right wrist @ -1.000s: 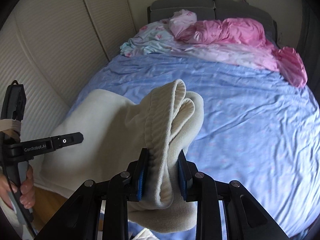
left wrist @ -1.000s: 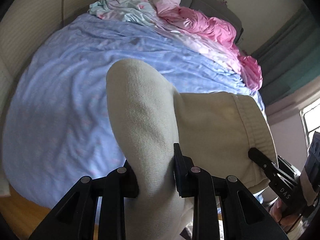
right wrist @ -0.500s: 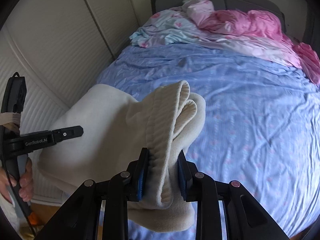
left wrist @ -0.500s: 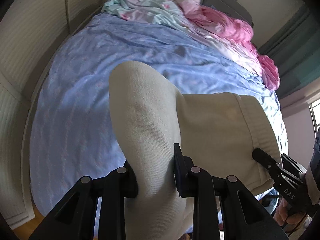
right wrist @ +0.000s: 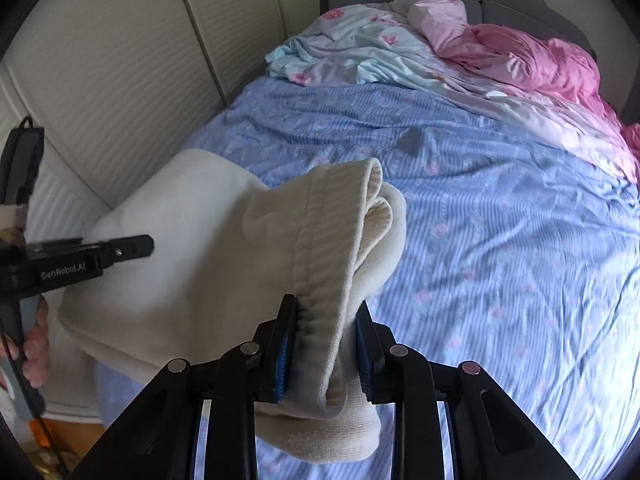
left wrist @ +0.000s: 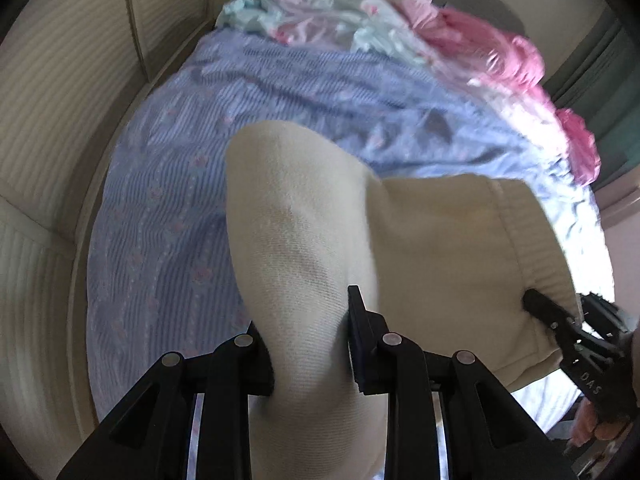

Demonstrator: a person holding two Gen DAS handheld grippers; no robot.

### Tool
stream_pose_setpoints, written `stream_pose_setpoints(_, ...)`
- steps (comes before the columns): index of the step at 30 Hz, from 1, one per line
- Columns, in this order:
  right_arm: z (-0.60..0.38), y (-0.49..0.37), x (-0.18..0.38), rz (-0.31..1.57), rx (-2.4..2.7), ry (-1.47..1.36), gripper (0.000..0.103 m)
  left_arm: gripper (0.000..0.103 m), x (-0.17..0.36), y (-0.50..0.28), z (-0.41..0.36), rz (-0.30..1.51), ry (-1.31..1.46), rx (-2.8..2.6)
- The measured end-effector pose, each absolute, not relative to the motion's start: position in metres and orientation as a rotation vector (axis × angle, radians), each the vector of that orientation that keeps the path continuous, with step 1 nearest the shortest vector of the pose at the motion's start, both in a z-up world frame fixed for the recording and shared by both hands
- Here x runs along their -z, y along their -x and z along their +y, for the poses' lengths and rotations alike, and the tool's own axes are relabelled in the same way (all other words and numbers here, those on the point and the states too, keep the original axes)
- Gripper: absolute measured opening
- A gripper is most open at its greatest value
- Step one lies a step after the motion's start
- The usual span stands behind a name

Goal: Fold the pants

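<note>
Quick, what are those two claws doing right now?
Left claw: closed on the cream pants.
Right claw: closed on the pants' ribbed waistband.

Blue bed sheet lies broad and unobstructed ahead. Crumpled pink and floral bedding blocks the headboard end. Ribbed wall panels bound the left side closely.
</note>
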State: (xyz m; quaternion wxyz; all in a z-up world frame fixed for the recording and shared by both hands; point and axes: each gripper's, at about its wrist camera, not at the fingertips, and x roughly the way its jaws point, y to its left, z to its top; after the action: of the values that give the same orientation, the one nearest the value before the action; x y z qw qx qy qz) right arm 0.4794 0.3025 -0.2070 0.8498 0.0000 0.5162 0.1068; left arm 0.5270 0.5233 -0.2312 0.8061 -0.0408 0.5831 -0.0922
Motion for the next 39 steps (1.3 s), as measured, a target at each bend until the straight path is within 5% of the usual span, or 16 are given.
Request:
stream_pose_setpoints(12, 0.281, -0.482, 0.280, 1.281, -0.138, -0.094, 0.029, 0.034, 0.310, -0.526, 0.543, 1.421, 0.070, 0.108)
stream_pose_setpoints(14, 0.279, -0.483, 0.284, 1.294, -0.120, -0.096, 0.037, 0.044, 0.311, -0.528, 0.545, 1.432, 0.061, 0.087)
stream_pose_setpoints(16, 0.275, -0.486, 0.286, 1.308, -0.092, -0.085, 0.057, 0.053, 0.310, -0.526, 0.545, 1.439, 0.027, 0.061)
stream_pose_setpoints(19, 0.266, -0.488, 0.289, 1.326, -0.061, -0.066, 0.066, 0.058, 0.304, -0.516, 0.543, 1.424, -0.085, -0.001)
stream_pose_setpoints(27, 0.231, -0.466, 0.259, 1.281, 0.008, -0.069, 0.068, 0.060, 0.260, -0.465, 0.533, 1.346, -0.220, -0.082)
stream_pose_setpoints(32, 0.218, -0.437, 0.212, 1.196, -0.073, -0.009, 0.069, 0.071, 0.202, -0.427, 0.496, 1.244, -0.210, -0.075)
stream_pose_setpoints(39, 0.174, -0.383, 0.133, 1.068, -0.125, 0.001, 0.085, 0.088, 0.122, -0.376, 0.430, 1.087, -0.151, -0.039)
